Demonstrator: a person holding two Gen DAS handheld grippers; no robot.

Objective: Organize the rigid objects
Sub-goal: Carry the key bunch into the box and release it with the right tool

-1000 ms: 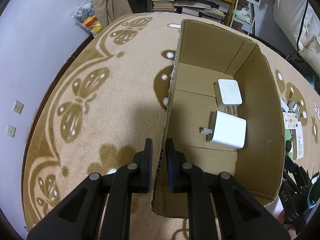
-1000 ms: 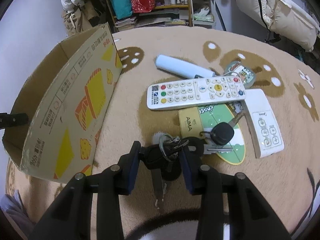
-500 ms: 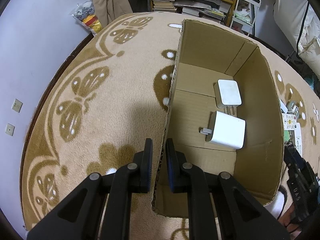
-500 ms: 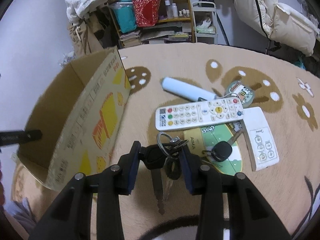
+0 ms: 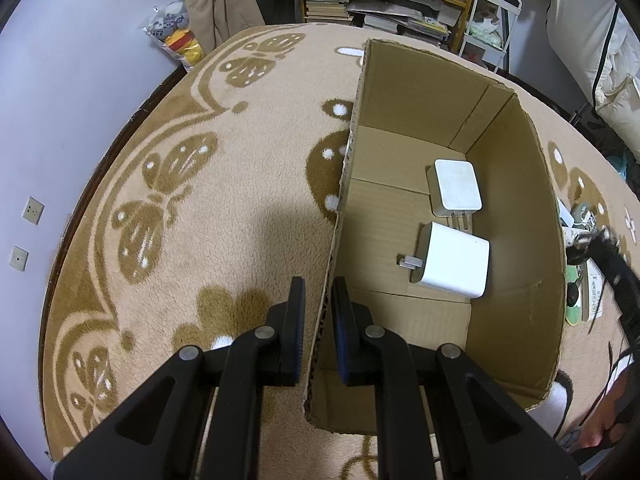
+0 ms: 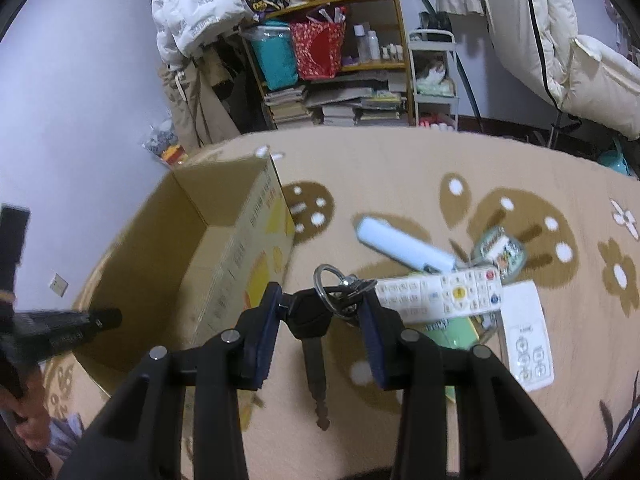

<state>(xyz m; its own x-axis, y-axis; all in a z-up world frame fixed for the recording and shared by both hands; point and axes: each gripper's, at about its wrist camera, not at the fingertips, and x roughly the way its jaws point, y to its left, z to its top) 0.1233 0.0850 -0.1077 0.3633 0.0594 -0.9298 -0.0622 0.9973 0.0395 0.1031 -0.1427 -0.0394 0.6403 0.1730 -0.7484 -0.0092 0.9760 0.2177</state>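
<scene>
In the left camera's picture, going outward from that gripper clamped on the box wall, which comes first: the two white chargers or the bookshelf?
1. Lying white charger, inside the cardboard box, right of the left gripper.
2. Second white charger, just behind the first, deeper in the box.
3. Bookshelf, far beyond the carpet.

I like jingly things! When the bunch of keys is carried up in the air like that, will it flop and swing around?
Probably yes. The right hand-held gripper pinches only the black key head, so the bunch of keys has loose parts: the rings likely swing and clink. The long blade hangs straight down, so it looks stiff. Metal probably makes it heavy for its size.
</scene>
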